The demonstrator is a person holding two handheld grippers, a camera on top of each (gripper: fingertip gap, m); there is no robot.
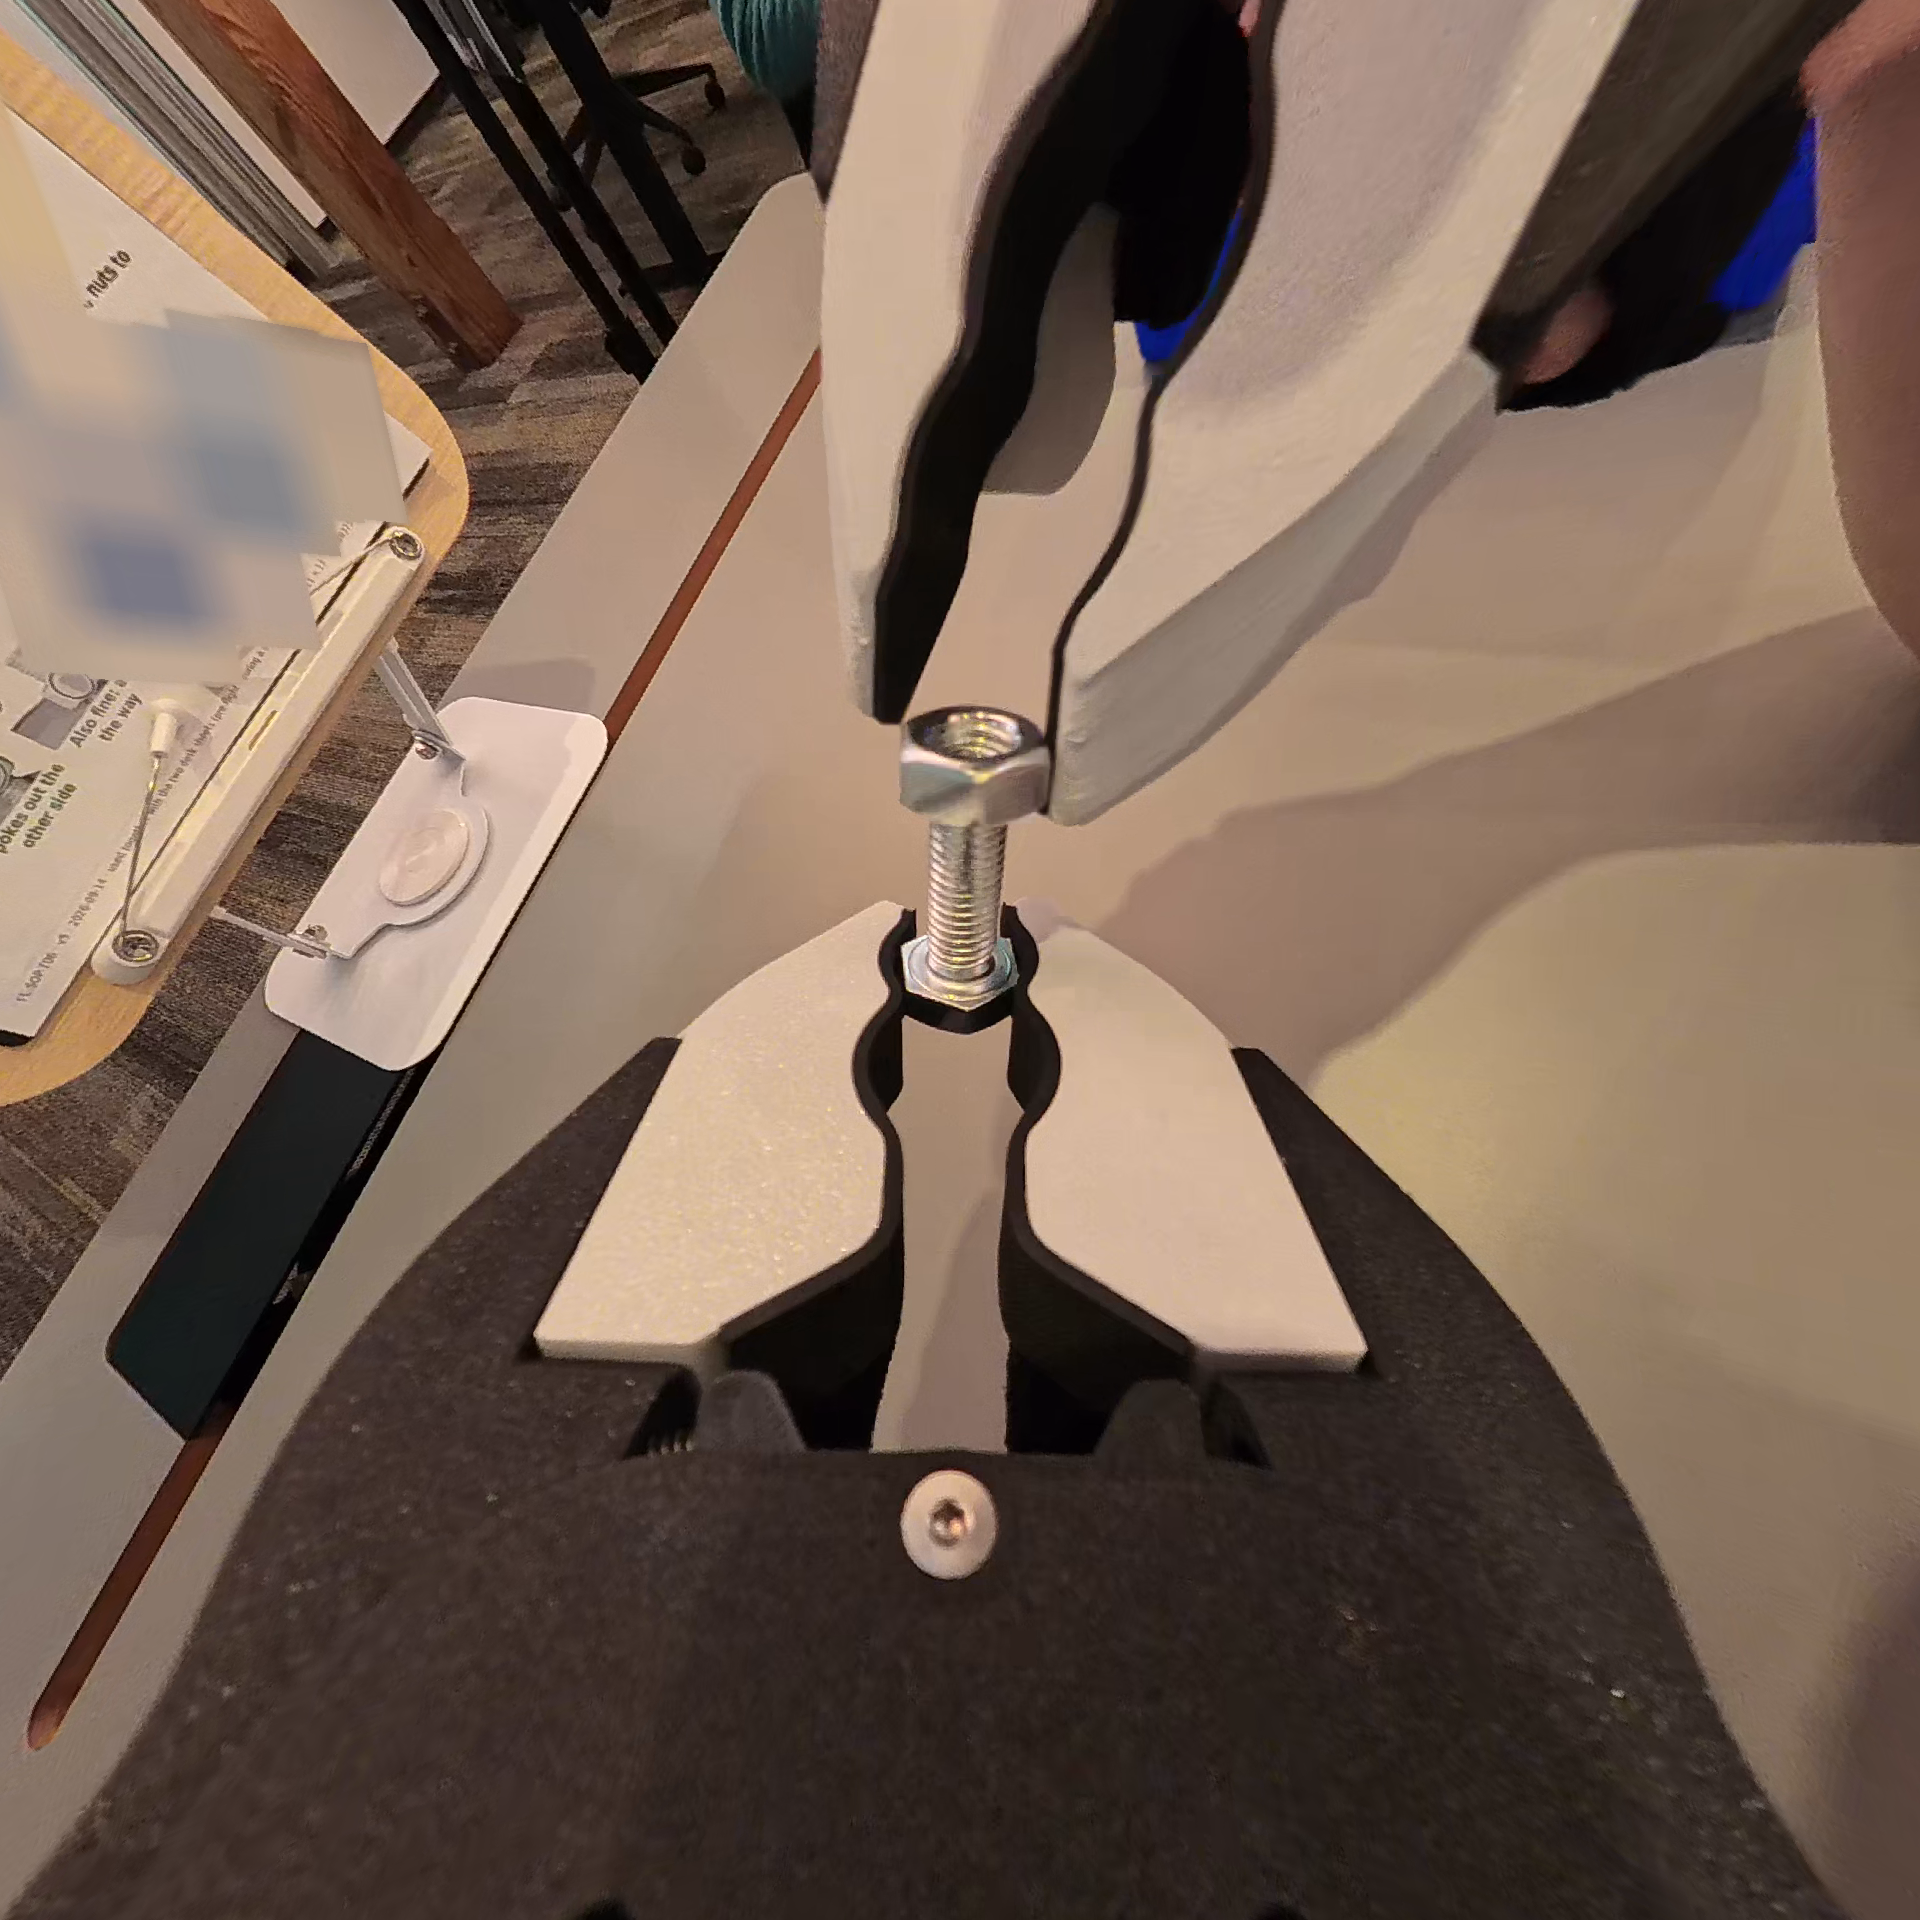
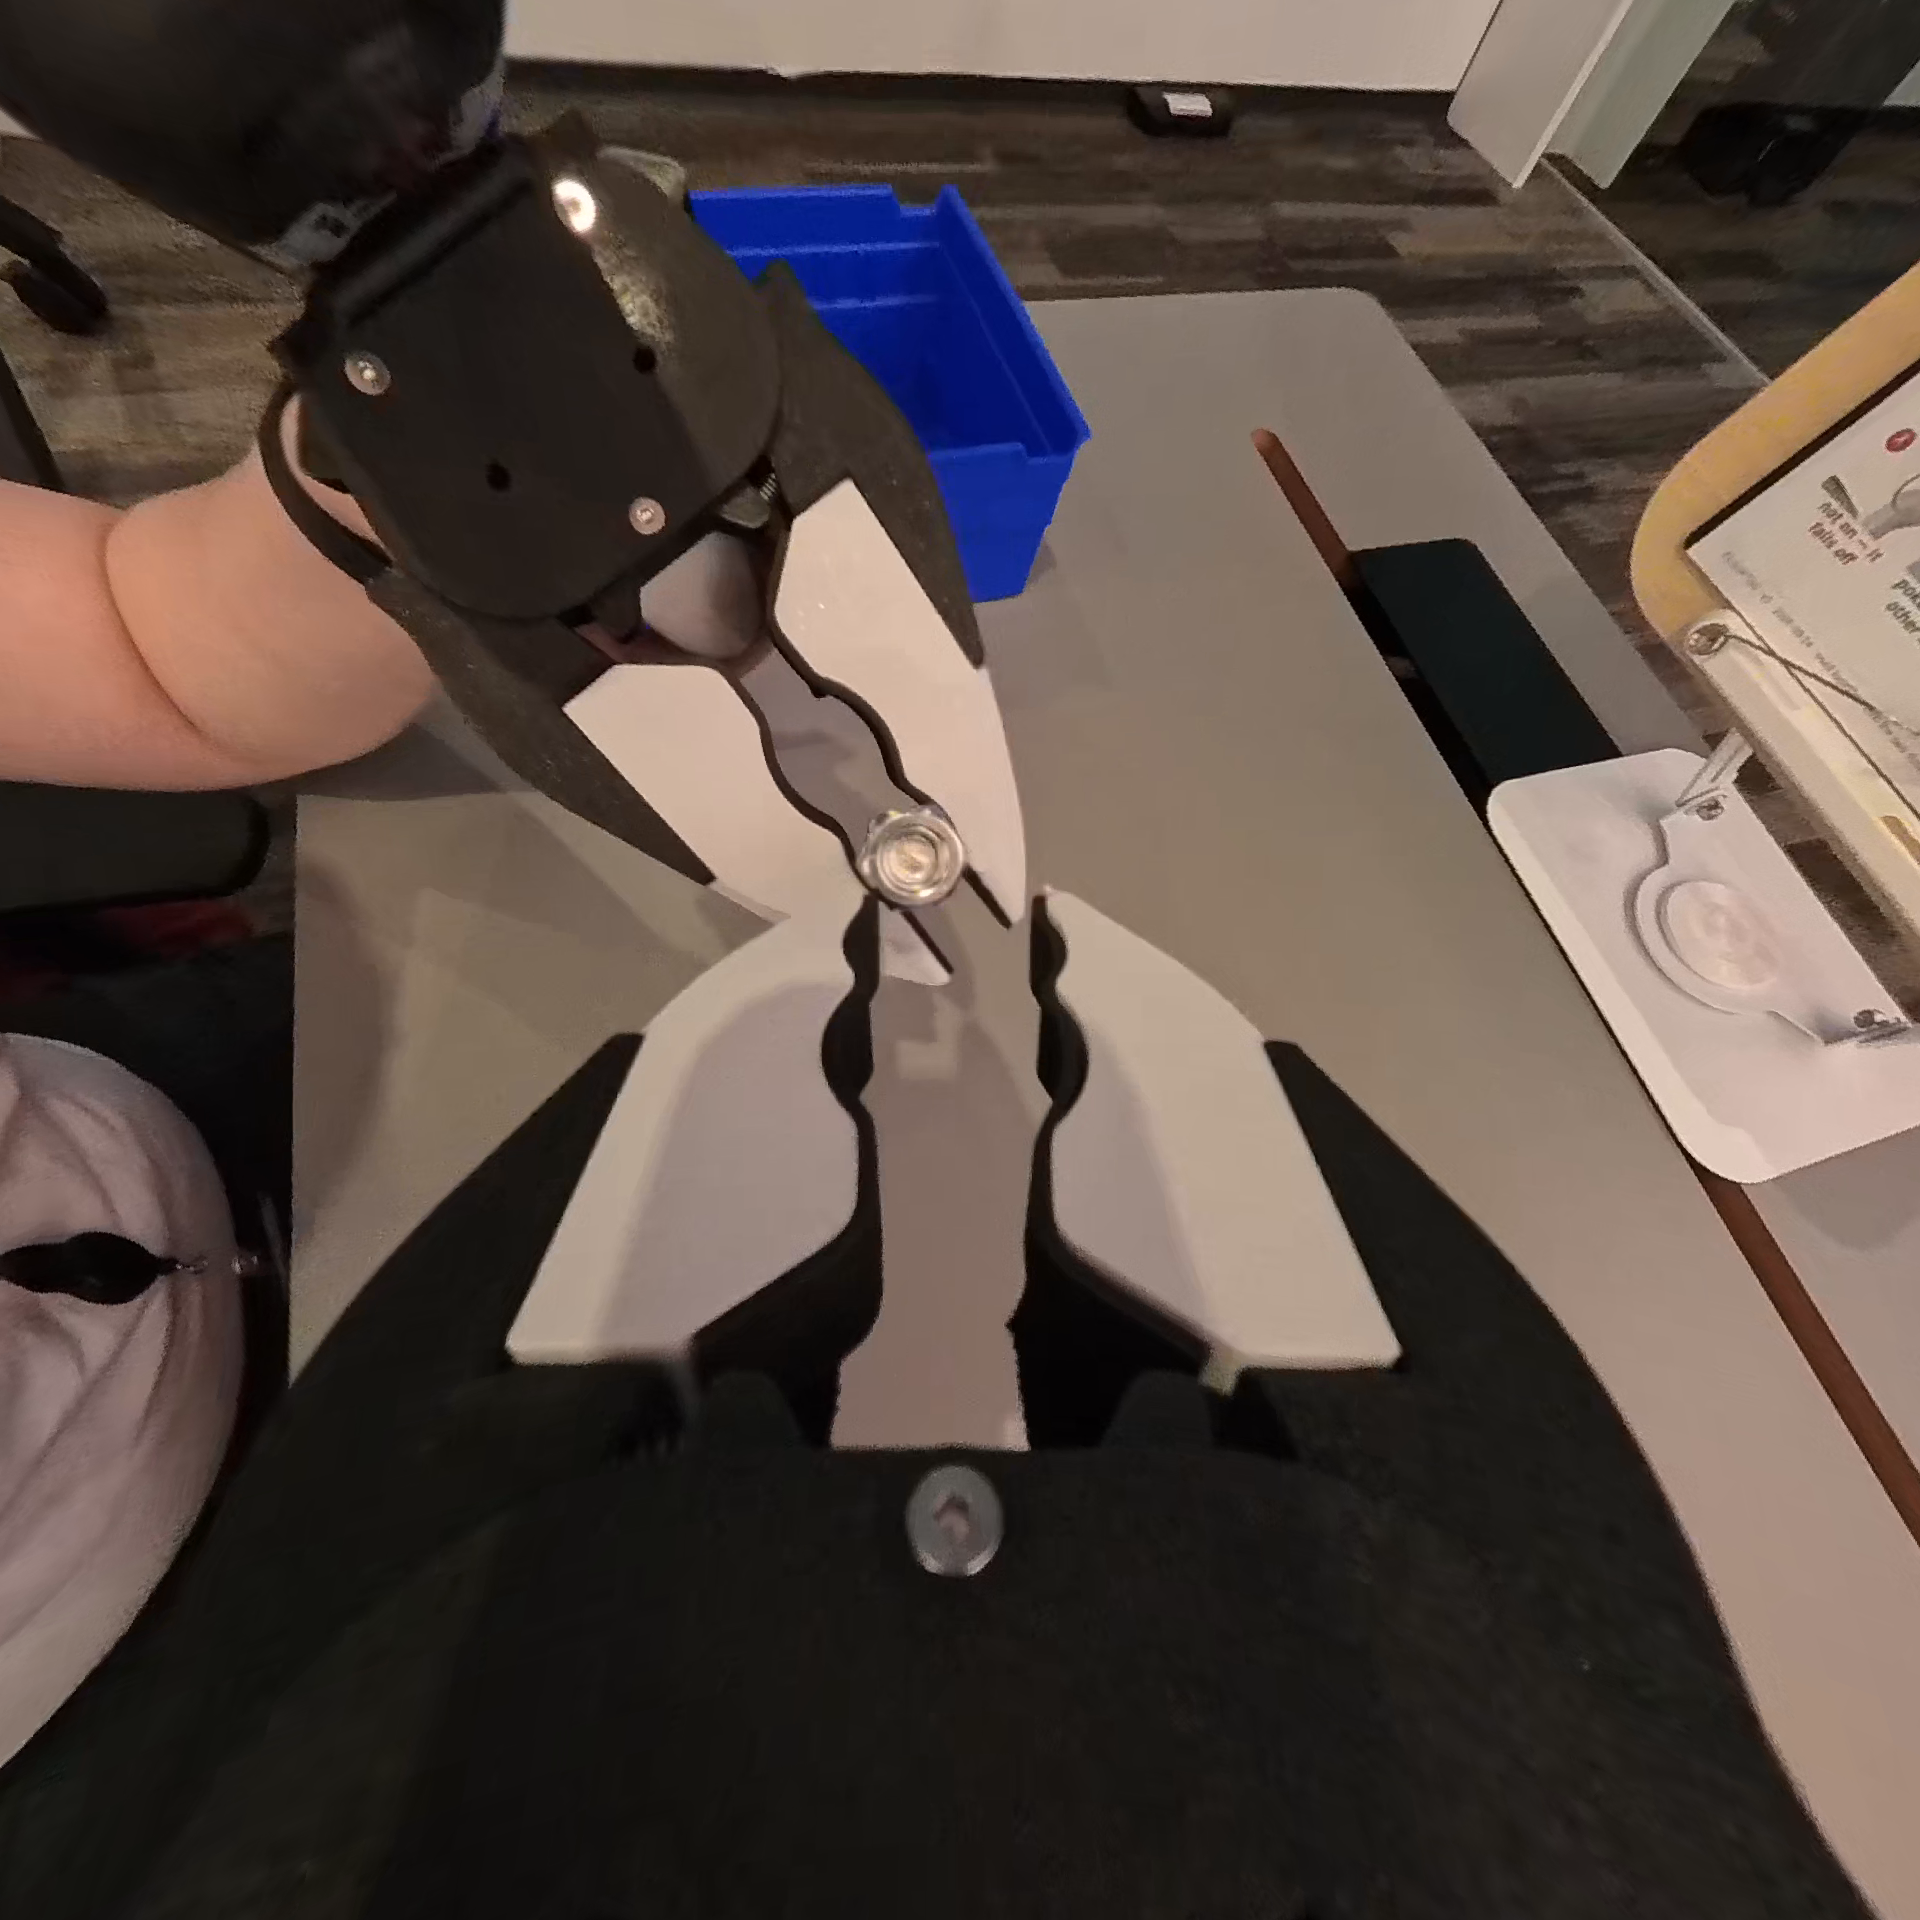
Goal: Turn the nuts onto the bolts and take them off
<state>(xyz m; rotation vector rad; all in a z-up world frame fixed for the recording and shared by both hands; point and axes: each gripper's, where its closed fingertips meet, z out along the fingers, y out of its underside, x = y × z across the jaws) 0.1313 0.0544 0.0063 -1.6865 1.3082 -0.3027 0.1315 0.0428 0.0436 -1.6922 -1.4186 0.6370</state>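
Observation:
A silver bolt (image 1: 961, 894) stands upright with its head clamped between the fingers of my left gripper (image 1: 956, 971), which is shut on it. A silver hex nut (image 1: 971, 774) sits on the top end of the thread. My right gripper (image 1: 977, 743) reaches in from above. Its jaws stand slightly wider than the nut, and one fingertip (image 1: 1081, 769) rests against the nut's side. In the right wrist view the bolt and nut (image 2: 912, 860) show end-on in the left gripper (image 2: 920, 883), just beyond the parted tips of my right gripper (image 2: 951, 914).
A grey table (image 2: 1195, 623) lies under both grippers. A blue bin (image 2: 935, 343) stands at its far end. A white stand base (image 2: 1683, 956) and a wood-edged board with instruction sheets (image 1: 208, 665) sit to the side. A bare forearm (image 2: 208, 644) holds the left gripper. There is about 4 cm between the tips of the two grippers.

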